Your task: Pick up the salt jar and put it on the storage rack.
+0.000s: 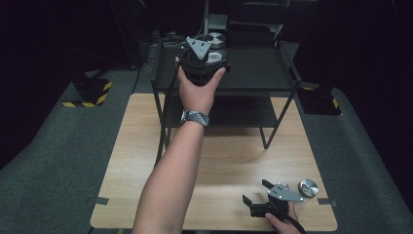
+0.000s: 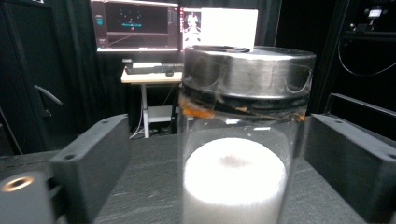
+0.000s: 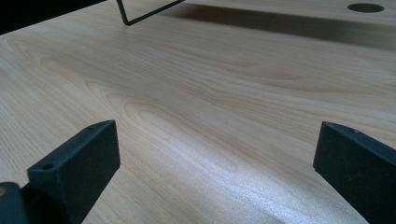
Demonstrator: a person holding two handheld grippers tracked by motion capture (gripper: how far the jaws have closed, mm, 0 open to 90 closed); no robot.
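A glass jar (image 2: 243, 140) with a metal lid and white contents stands on the black rack's top shelf (image 1: 258, 70). In the high view its lid (image 1: 215, 39) shows just beyond my left gripper (image 1: 207, 48). The left gripper (image 2: 219, 140) is open with one jaw on each side of the jar; a clear gap shows on the left side and the right jaw sits very close. My right gripper (image 1: 256, 192) rests low at the table's near right corner, open, pointing left. Between its jaws (image 3: 217, 151) there is only bare wood.
A second metal-lidded jar (image 1: 308, 187) stands on the wooden table (image 1: 234, 156) just right of the right gripper. The black two-shelf rack stands on the far half of the table, its leg (image 3: 140, 16) ahead of the right gripper. Monitors (image 2: 135, 25) glow behind the rack.
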